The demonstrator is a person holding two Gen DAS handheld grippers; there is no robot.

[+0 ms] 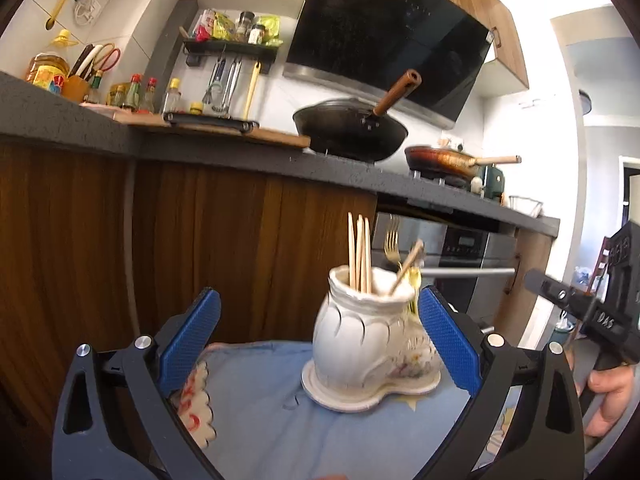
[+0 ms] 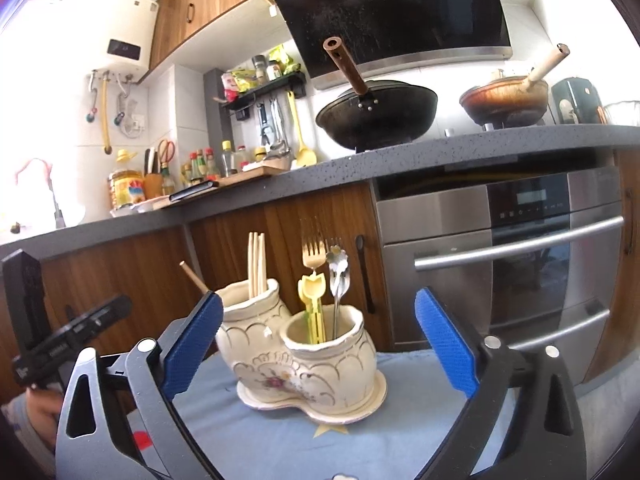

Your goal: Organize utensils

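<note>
The blue cloth-covered tabletop (image 2: 280,432) carries a cream ceramic two-pot utensil holder (image 2: 308,356) on its matching scalloped saucer, standing upright near the middle of the cloth. The taller pot holds pale wooden chopsticks (image 2: 256,266), one of them leaning out at a slant; the lower pot holds a gold metal fork (image 2: 313,254), a yellow plastic tulip-topped utensil (image 2: 311,300) and a silver flower-headed spoon (image 2: 338,276).

The left tool (image 1: 320,332) stands wide, its blue pads either side of the holder and clear of it. The right tool (image 2: 320,332) likewise stands wide and holds nothing; the holder lies between its pads without contact.

Judgement: sorting appears near complete. No loose utensil shows on the cloth. Should the slanted chopstick need righting, it should be pinched high on its shaft, then lifted straight, as the holder looks top-heavy and liable to tip if nudged sideways.
</note>
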